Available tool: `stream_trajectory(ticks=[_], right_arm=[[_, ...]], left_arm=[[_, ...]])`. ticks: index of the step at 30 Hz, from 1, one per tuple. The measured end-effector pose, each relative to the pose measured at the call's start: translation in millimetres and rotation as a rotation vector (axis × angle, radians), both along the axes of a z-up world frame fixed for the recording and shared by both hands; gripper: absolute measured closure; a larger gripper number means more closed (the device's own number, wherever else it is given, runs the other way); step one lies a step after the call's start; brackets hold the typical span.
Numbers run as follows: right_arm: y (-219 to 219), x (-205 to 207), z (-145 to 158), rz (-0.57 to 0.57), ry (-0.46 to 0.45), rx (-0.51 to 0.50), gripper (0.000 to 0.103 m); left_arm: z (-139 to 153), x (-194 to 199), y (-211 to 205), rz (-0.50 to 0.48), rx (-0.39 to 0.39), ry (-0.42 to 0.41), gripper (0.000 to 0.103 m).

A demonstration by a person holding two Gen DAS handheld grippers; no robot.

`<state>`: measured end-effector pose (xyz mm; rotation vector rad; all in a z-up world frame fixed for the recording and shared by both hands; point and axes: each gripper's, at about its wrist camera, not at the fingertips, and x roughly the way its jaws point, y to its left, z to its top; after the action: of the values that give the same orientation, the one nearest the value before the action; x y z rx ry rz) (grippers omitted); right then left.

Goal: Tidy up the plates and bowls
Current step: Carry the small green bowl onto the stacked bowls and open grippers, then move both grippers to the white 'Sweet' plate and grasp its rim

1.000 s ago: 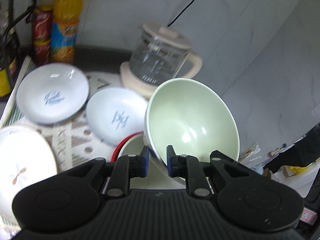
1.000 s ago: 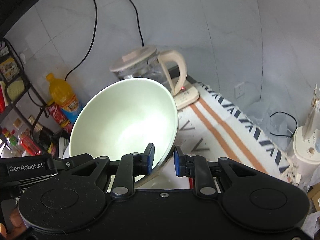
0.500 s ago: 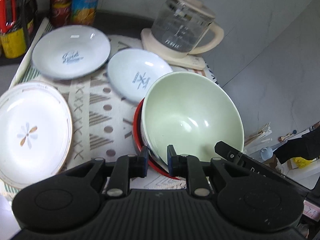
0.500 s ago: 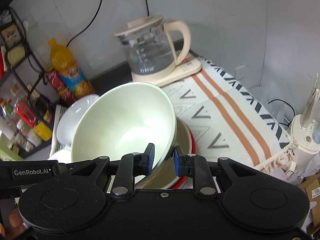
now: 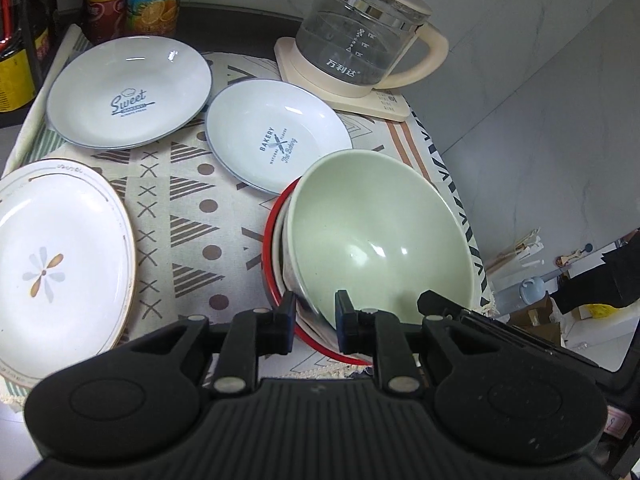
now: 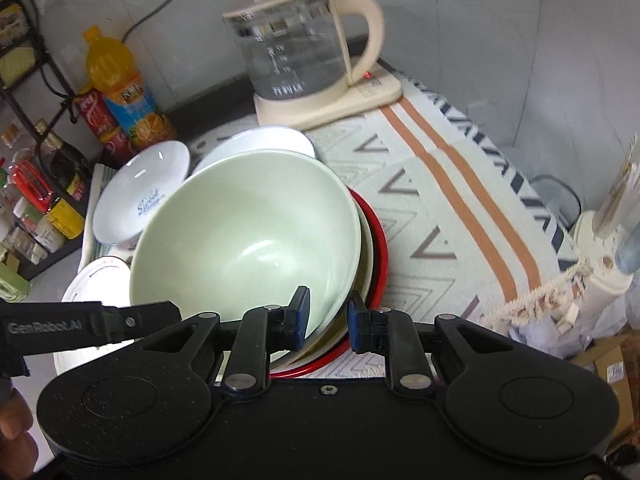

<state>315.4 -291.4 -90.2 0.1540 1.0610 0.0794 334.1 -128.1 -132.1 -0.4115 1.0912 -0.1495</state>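
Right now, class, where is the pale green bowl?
In both wrist views, the pale green bowl sits tilted in the red-rimmed bowl at the patterned cloth's right, just nearer than the Bakery plate.

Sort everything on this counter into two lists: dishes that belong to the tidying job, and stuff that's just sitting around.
Belongs to the job:
- green bowl, gripped at its rim by both grippers
- red-rimmed bowl beneath it
- "Sweet" plate
- "Bakery" plate
- flower plate

Just lying about:
- glass kettle on its base
- orange juice bottle
- red cans
- patterned cloth
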Motion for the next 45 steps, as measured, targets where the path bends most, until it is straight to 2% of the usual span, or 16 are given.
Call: stream_trajectory(ticks=[5, 9, 11, 19, 22, 26, 32, 34, 36, 38, 40, 42, 45], right_arm=[[2, 5, -3, -0.024, 0.012, -0.02, 0.078], [3, 4, -2, -0.029, 0.019, -0.017, 0.074], [4, 1, -1, -0.029, 0.019, -0.015, 0.074], [5, -3, 10, -0.025, 0.012, -0.014, 0.074], [6, -3, 13, -0.024, 0.001, -0.031, 0.074], [3, -3, 13, -0.042, -0.035, -0.085, 0.08], [1, -4, 13, -0.068, -0.023, -0.075, 0.08], [3, -7, 21, -0.078, -0.042, -0.046, 0.078], [9, -9, 30, -0.066, -0.063, -0.008, 0.061], [20, -12, 39, -0.038, -0.091, 0.006, 0.052], [32, -12, 46, 0.01, -0.119, 0.011, 0.049], [44, -9, 51, 0.045, -0.134, 0.018, 0.039], [59, -2, 55, 0.09, -0.148, 0.035, 0.033]], left_arm=[[-2, 7, -1, -0.009, 0.041, 0.008, 0.083], [4, 8, 1, -0.011, 0.043, -0.004, 0.061], [8, 8, 3, -0.011, 0.05, -0.023, 0.056], [16, 4, 16, 0.027, 0.048, -0.032, 0.051], [20, 1, 20, 0.033, 0.054, -0.047, 0.043], [25, -7, 33, 0.065, 0.075, -0.061, 0.034], [32, -24, 55, 0.113, 0.085, -0.086, 0.032], [34, -32, 63, 0.128, 0.088, -0.087, 0.032], [36, -38, 73, 0.152, 0.088, -0.086, 0.031], [39, -44, 82, 0.173, 0.093, -0.092, 0.027], [40, -48, 88, 0.185, 0.115, -0.096, 0.026], [40, -50, 95, 0.194, 0.127, -0.097, 0.025], [38, -51, 105, 0.223, 0.131, -0.091, 0.025]])
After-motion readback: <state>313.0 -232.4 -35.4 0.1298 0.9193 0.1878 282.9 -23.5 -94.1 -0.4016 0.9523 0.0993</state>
